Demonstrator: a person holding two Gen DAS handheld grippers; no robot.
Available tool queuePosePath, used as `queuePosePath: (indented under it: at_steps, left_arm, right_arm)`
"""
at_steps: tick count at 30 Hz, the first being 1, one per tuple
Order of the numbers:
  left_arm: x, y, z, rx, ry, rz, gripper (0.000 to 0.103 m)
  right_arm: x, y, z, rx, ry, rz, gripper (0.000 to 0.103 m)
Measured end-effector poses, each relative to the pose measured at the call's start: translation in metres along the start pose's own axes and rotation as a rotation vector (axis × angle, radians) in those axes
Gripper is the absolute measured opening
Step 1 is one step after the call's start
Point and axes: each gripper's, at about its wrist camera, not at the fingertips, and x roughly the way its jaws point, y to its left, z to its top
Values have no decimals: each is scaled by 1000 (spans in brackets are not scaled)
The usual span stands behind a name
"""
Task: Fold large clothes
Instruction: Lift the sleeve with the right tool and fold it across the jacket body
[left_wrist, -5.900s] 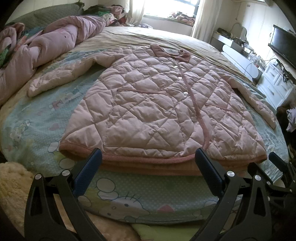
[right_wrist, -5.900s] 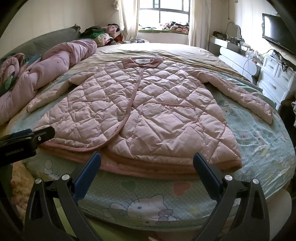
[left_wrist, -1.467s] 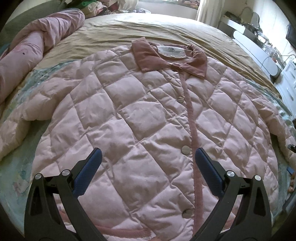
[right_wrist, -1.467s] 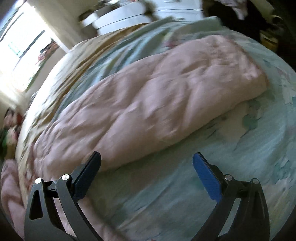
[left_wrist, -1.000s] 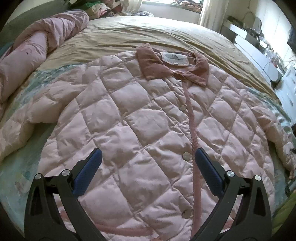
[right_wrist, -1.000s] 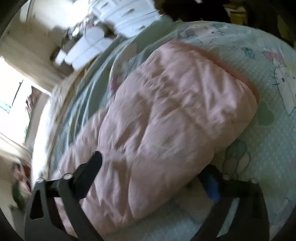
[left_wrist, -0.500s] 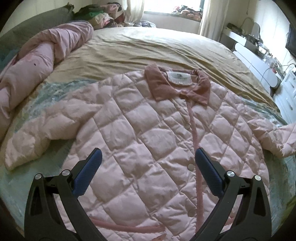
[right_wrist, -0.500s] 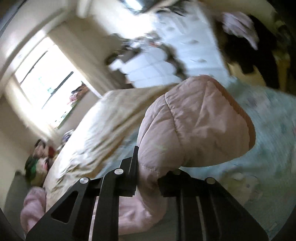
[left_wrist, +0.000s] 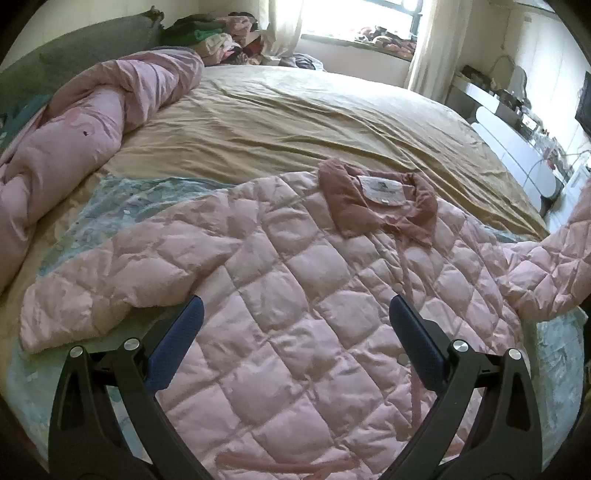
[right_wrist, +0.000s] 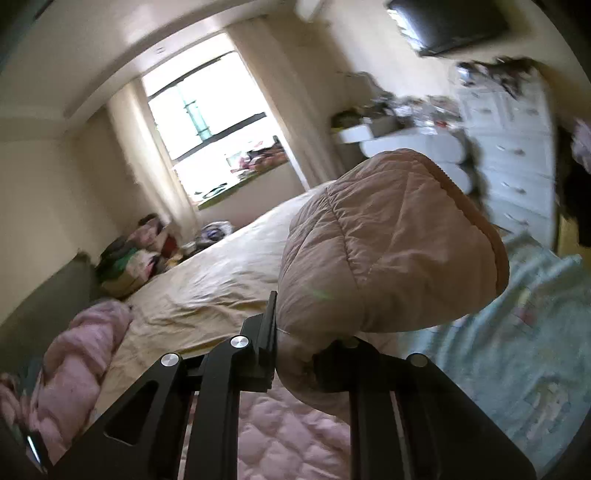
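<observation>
Pink jacket (left_wrist: 295, 314) hem cut off, one sleeve (right_wrist: 388, 240) pinched in my just-closed right gripper (right_wrist: 295, 350), pads hidden, left gripper (left_wrist: 295, 332) gaping, empty.

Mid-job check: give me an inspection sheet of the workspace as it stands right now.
Surface: bed with tan sheet, cartoon-print cover near the front.
Job's things: pink quilted jacket lies front up, collar away from the camera; one sleeve lifted.
Clutter: rolled pink duvet; clothes pile by the window.
Grippers: left gripper open over the jacket; right gripper, jaws just closed, shut on the sleeve.
Cables: nothing seen.
Surroundings: window, white drawers, wall screen.
</observation>
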Motion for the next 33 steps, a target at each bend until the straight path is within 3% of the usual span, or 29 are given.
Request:
queuePosePath:
  at_steps: [7,12,19,33]
  left_arm:
    - [-3,27,2,-32,-17,19,94]
    - [2,50,-6,-66,-23,28,94]
    - [17,72,-13,-80,-6,-9,94]
    - [55,102,-13,-112,62,-34,94]
  right_arm:
    - [20,72,-15,-111,40,88,15]
    - [36,132,-48,-186,96,160,15]
    - [67,201,-101,-316,173,175,15]
    - [121,236,-230,-472,401,160,15]
